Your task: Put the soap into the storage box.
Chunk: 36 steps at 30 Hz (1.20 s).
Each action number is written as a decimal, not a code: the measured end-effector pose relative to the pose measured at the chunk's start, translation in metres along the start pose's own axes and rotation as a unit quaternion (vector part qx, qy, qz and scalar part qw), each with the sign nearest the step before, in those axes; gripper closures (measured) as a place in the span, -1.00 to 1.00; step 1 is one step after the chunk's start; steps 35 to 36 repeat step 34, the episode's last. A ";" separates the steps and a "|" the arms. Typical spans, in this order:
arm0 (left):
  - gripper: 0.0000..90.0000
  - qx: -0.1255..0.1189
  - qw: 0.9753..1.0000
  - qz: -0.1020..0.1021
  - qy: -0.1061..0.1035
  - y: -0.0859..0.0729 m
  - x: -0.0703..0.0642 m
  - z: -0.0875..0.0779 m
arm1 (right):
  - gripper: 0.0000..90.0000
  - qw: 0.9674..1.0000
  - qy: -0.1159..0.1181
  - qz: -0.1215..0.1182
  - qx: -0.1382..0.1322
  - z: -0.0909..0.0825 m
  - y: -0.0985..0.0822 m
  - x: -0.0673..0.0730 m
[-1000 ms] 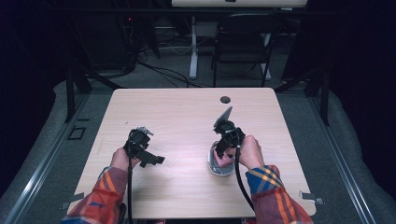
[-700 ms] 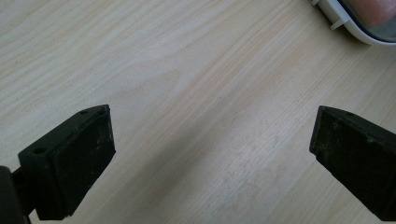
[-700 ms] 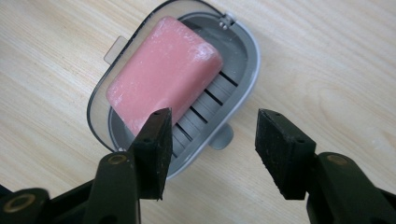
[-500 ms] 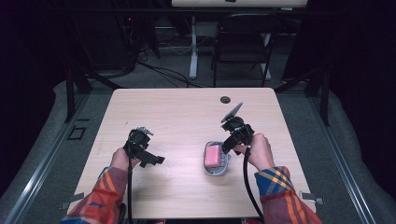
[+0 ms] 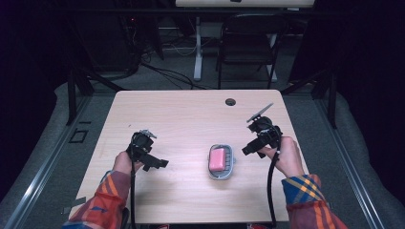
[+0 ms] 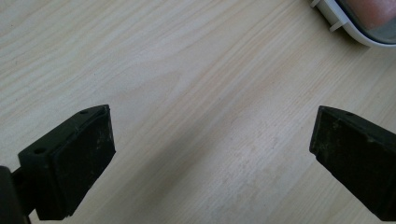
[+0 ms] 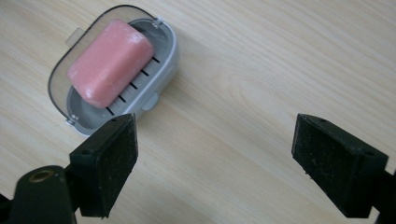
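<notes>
High view: grey soap dish [image 5: 221, 162] with a pink soap bar [image 5: 218, 159] sits on the wooden table [image 5: 191, 119], between the left gripper [image 5: 156, 163] and right gripper [image 5: 249, 148], nearer the right one, touching neither. Left gripper view: jaws spread wide over bare wood, nothing held; the dish rim [image 6: 355, 21] is cut off at the top right corner. Right gripper view: jaws wide apart and empty; whole dish [image 7: 163, 56] lies just beyond the left jaw, bar [image 7: 109, 63] resting on slats.

Wooden table [image 5: 181, 114] bearing soap dish [image 5: 221, 171]
</notes>
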<state>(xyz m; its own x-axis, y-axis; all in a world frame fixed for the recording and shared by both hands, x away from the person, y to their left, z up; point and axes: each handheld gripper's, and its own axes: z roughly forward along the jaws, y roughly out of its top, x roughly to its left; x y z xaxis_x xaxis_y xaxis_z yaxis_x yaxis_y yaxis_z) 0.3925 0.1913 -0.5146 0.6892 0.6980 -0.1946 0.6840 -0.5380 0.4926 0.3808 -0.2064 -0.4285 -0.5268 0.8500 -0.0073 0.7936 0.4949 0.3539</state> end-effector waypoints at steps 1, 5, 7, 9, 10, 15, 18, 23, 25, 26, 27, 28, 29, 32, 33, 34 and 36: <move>-1.00 0.000 1.000 0.000 0.000 0.000 0.000 0.000 | -0.71 1.000 -0.003 0.004 0.000 -0.002 -0.003 -0.002; -1.00 0.000 1.000 0.000 0.000 0.000 0.000 0.000 | -0.83 1.000 -0.011 0.010 -0.010 -0.007 -0.016 -0.014; -1.00 0.000 1.000 -0.001 0.000 0.000 0.000 0.000 | -0.88 1.000 -0.013 0.013 -0.014 -0.008 -0.022 -0.018; -1.00 0.000 1.000 -0.001 0.000 0.000 0.000 0.000 | -0.96 1.000 -0.015 0.016 -0.015 -0.009 -0.030 -0.024; -1.00 0.000 1.000 -0.001 0.000 0.000 0.000 0.000 | -0.96 1.000 -0.015 0.016 -0.015 -0.009 -0.030 -0.024; -1.00 0.001 1.000 -0.001 0.000 0.000 0.000 0.000 | -1.00 0.999 -0.012 0.024 -0.024 -0.005 -0.053 -0.039; -1.00 0.001 1.000 -0.001 0.001 0.000 0.000 0.000 | -1.00 0.999 -0.015 0.027 -0.038 0.000 -0.066 -0.045; -1.00 0.002 1.000 -0.002 0.001 0.000 0.000 0.001 | -1.00 0.998 -0.008 0.028 -0.055 0.012 -0.087 -0.052; -1.00 0.003 1.000 -0.002 0.000 0.000 0.000 0.001 | -1.00 0.998 -0.006 0.028 -0.052 0.019 -0.095 -0.054; -1.00 0.003 1.000 -0.001 0.000 0.000 0.000 0.001 | -1.00 0.998 -0.001 0.027 -0.050 0.023 -0.099 -0.056; -1.00 0.004 1.000 0.000 0.000 0.000 0.000 0.001 | -1.00 0.998 0.008 0.031 -0.047 0.027 -0.102 -0.057; -1.00 0.005 1.000 0.000 0.000 0.000 0.000 0.001 | -1.00 0.999 0.018 0.032 -0.039 0.031 -0.104 -0.058; -1.00 0.005 1.000 0.000 0.000 0.000 0.000 0.001 | -1.00 0.999 0.022 0.030 -0.030 0.034 -0.105 -0.058; -1.00 0.005 1.000 0.000 0.001 0.000 0.000 0.001 | -1.00 1.000 0.009 0.016 -0.008 0.041 -0.106 -0.058; -1.00 0.005 1.000 0.000 0.001 0.000 0.000 0.001 | -1.00 1.000 0.010 0.006 -0.002 0.043 -0.105 -0.057; -1.00 0.005 1.000 0.000 0.001 0.000 0.000 0.001 | -1.00 1.000 0.011 -0.001 0.005 0.043 -0.104 -0.056; -1.00 0.005 1.000 0.000 0.001 0.000 0.000 0.001 | -1.00 1.000 0.011 -0.001 0.005 0.043 -0.104 -0.056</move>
